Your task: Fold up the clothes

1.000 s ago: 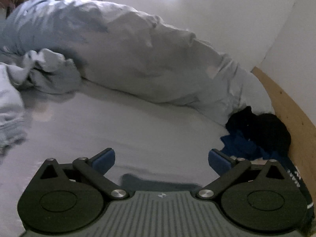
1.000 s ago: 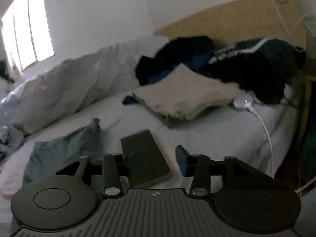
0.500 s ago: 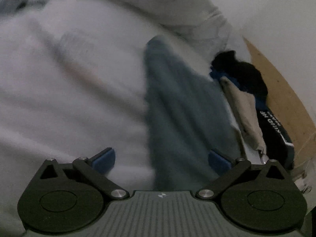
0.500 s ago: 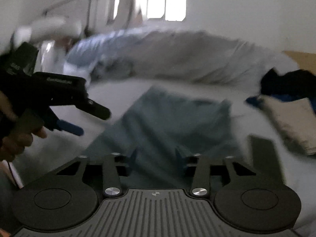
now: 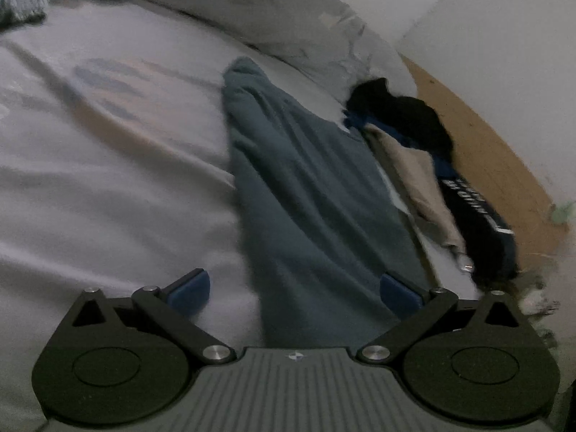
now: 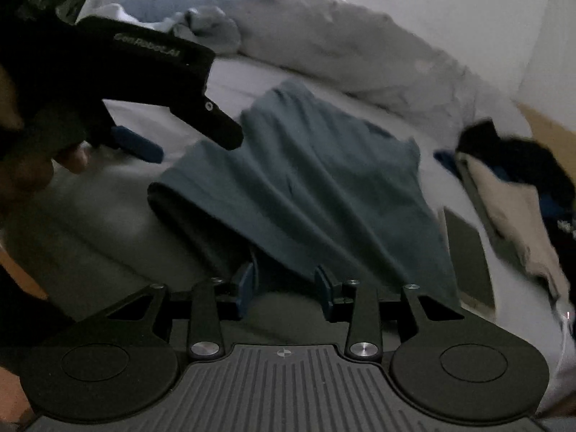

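Note:
A blue-grey garment (image 5: 306,187) lies spread on the white bed sheet (image 5: 108,165); it also shows in the right wrist view (image 6: 309,180). My left gripper (image 5: 293,289) is open wide, low over the garment's near end, its right pad above the cloth. In the right wrist view the left gripper (image 6: 144,144) hovers by the garment's left edge. My right gripper (image 6: 286,289) is partly open at the garment's near hem, with the cloth edge lying between its blue pads.
A crumpled duvet (image 6: 342,46) runs along the far side of the bed. A folded beige garment (image 6: 511,212) and dark clothes (image 5: 414,122) sit by the wooden headboard (image 5: 496,165). A dark flat rectangle (image 6: 468,252) lies right of the garment.
Both grippers swung from the duvet and the clothes pile toward the blue-grey garment and dropped closer. The right gripper's pads now straddle its near hem.

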Demonstrator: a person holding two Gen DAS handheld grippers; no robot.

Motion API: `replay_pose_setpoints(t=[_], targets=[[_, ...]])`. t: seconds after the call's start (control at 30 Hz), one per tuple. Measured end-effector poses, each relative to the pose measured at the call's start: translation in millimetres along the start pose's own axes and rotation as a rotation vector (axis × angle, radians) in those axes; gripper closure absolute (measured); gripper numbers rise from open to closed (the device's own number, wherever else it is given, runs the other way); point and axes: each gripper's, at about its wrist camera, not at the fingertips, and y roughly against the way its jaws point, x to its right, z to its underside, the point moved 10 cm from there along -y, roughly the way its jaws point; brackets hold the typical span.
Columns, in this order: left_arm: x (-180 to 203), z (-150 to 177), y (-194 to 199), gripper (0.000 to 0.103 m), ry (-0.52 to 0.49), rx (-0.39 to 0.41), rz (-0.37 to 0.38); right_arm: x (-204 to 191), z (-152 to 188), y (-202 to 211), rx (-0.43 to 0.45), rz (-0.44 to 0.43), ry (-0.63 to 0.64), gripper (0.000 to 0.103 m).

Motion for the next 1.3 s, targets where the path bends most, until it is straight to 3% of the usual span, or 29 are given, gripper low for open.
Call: replay_pose_setpoints(t=[0.1,0.2,0.3,0.67,0.83,0.9,1.13,1.23,1.3], targets=[[8,8,-4,0.0,0.039,-0.045,0.108,-6,-5,21,0.047,-0.027,0.012,0.045],[10,11,-9,0.0,0.084,-0.083,0.171,-13,-14,37,0.116,-0.042,0.034,0.039],[4,13,-11,0.0,0.139,-0.107,0.199,-16,-20,42,0.153,-0.039,0.058,0.033],[0,23,-12,0.0,0.222,-0.152,0.234,-30,-21,31,0.195,-0.018,0.164,0.026],[-1,24,-16,0.0,0.306,-0.187,0.253,-46,-22,29,0.226,-0.025,0.246,0.022],[-3,22,-17,0.005,0.333,-0.186,0.267,-51,-23,27,0.247,-0.004,0.298,0.02],[1,12,-12,0.01,0.403,-0.153,0.36,-52,-28,-7,0.237,0.099,0.438,0.022],[3,11,-13,0.01,0.404,-0.144,0.374,-57,-27,-21,0.232,0.123,0.523,0.04],[1,13,-15,0.01,0.411,-0.149,0.366,-61,-26,-27,0.222,0.125,0.547,0.043]])
